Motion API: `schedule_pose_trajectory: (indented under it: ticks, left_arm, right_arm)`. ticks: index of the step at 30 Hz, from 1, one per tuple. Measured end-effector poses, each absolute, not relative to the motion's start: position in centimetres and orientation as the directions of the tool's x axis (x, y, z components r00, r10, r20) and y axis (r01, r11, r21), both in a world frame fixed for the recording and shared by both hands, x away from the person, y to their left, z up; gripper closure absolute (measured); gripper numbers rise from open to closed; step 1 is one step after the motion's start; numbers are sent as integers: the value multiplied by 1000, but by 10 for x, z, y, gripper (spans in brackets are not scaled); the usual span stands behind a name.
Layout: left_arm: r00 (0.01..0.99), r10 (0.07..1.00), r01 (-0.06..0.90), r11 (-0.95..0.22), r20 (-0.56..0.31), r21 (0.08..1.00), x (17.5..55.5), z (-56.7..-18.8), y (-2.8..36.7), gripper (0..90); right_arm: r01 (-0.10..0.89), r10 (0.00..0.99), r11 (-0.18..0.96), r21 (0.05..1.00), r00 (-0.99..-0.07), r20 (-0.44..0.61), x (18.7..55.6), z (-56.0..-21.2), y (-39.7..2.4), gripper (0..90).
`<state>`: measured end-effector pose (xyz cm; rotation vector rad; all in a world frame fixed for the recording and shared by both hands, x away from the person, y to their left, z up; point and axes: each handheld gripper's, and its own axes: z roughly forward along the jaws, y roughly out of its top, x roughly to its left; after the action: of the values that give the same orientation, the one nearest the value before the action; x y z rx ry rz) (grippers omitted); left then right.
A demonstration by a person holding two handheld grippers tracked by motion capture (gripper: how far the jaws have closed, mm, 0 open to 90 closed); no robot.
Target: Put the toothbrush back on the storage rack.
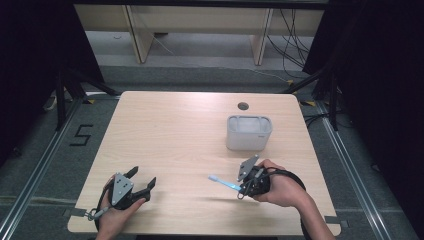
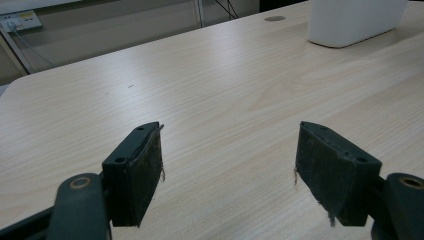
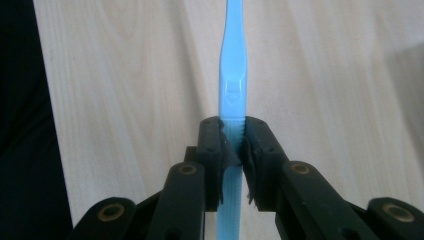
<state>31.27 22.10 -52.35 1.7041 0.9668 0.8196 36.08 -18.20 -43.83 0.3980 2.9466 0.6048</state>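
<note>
My right gripper has its jaws pinched tight on a blue toothbrush, a slim, smooth plastic handle that flattens and narrows as it runs straight up the middle of the right gripper view; the ribbed part of the handle sits between the black pads. In the high view that gripper is at the lower right of the frame, with the toothbrush sticking out to the left of it, pale head at the far end, over bare tabletop.

My left gripper has its jaws spread wide with nothing between them; the pads look matte, worn and a little frayed at the corners. In the high view it rests in the hand at the lower left, near the front edge.

The table is pale wood-grain laminate with rounded corners and a small round cable hole near the far edge. A white rounded-rectangular plastic container stands right of centre, well apart from both grippers. The middle and left of the tabletop are bare.
</note>
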Motion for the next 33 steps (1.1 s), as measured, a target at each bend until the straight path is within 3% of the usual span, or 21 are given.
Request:
schedule_pose_trajectory:
  ticks: [6, 9, 13, 27, 33]
  left_arm:
    - [453, 888, 230, -206, 82, 951, 313, -523, 221, 265]
    - [454, 887, 230, -207, 83, 951, 313, -523, 221, 265]
    - [453, 888, 230, -204, 81, 952, 313, -523, 221, 265]
    - [452, 889, 234, -203, 79, 951, 313, -523, 222, 265]
    - [452, 888, 227, -199, 78, 953, 313, -524, 222, 266]
  right_arm:
    - [306, 404, 768, 563, -913, -56, 360, -441, -208, 791]
    - [314, 427, 738, 597, -903, -53, 359, -442, -213, 791]
    - [357, 509, 608, 709, -861, -4, 358, -445, -226, 791]
    - [362, 580, 501, 786, -815, 5, 356, -450, -237, 790]
    - [367, 624, 405, 837, -780, 41, 353, -452, -241, 790]
